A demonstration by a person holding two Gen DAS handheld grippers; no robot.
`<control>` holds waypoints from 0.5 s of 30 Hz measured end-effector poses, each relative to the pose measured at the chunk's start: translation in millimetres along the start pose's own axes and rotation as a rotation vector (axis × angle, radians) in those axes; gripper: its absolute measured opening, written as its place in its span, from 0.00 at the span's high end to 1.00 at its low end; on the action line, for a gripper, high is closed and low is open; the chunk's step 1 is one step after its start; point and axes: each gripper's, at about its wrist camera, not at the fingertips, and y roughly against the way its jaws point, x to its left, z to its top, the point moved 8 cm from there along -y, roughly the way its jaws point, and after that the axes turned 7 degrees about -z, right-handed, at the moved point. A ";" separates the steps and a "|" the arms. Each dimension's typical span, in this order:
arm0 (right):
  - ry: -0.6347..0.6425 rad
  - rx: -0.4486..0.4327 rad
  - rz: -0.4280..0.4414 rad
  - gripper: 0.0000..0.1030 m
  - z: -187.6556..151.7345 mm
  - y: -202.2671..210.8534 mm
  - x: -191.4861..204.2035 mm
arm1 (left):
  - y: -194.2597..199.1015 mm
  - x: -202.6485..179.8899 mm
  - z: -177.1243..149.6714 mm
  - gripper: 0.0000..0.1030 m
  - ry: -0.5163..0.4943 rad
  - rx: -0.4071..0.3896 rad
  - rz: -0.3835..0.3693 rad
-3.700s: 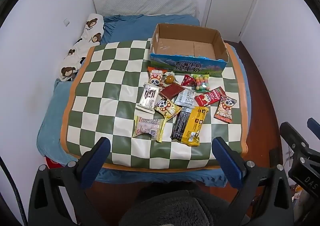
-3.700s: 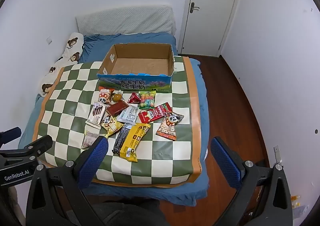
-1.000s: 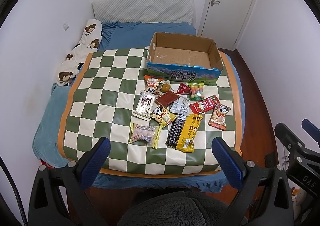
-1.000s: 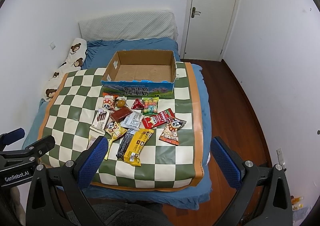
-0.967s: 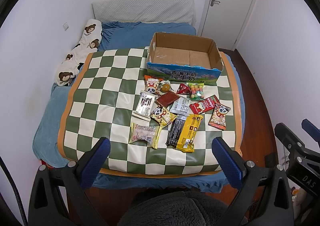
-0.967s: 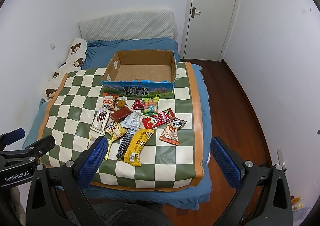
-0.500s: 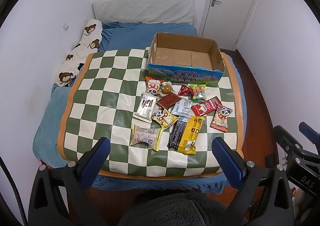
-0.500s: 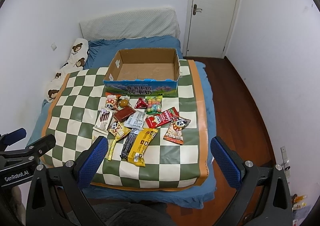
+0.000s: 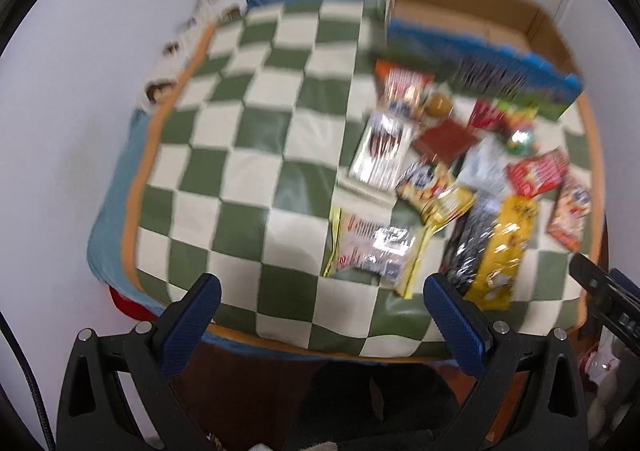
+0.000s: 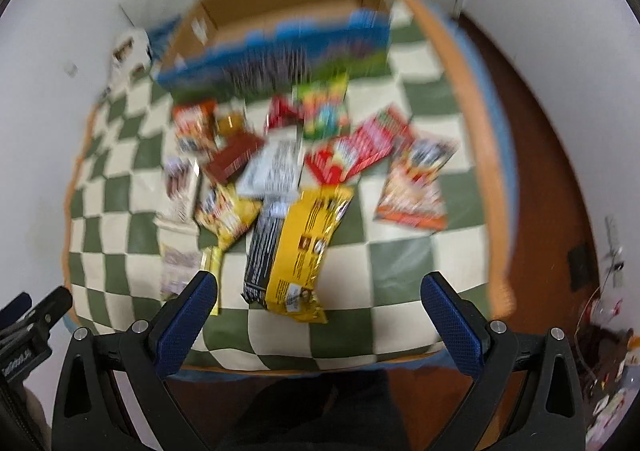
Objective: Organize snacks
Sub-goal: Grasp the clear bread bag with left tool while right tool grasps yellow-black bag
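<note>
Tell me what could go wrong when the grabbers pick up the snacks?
The snacks overlap: the yellow packet lies against the black bar, so the open right gripper might pinch both. The clear packet sits near the checkered mat's front edge, so the open left gripper could nudge it off.

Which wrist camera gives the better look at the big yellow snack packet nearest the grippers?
The right wrist view: the yellow packet lies near centre frame between the open right gripper, seen whole though blurred. In the left wrist view the same packet sits off to the right, its lower end partly cut by a finger of the open left gripper.
</note>
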 end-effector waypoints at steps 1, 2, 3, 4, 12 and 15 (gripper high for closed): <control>-0.005 0.029 -0.003 0.00 -2.4 -19.7 3.8 | -11.8 2.5 -1.0 0.00 -0.006 0.012 0.013; -0.013 0.061 0.001 0.00 -4.1 -38.5 7.3 | -27.4 3.8 -2.2 0.00 -0.012 0.042 0.019; -0.027 0.084 -0.001 0.01 -4.6 -56.0 9.2 | -37.9 4.0 -3.4 0.00 -0.009 0.060 0.015; -0.039 0.101 -0.002 0.01 -5.3 -71.2 11.3 | -45.2 3.7 -3.7 0.00 -0.004 0.066 0.015; -0.102 0.237 0.020 0.04 -24.2 -160.5 34.7 | -96.3 -1.8 -7.2 0.00 0.012 0.172 -0.028; -0.088 0.238 0.013 0.04 -29.3 -175.4 44.4 | -115.3 1.2 -15.7 0.00 0.133 0.270 -0.132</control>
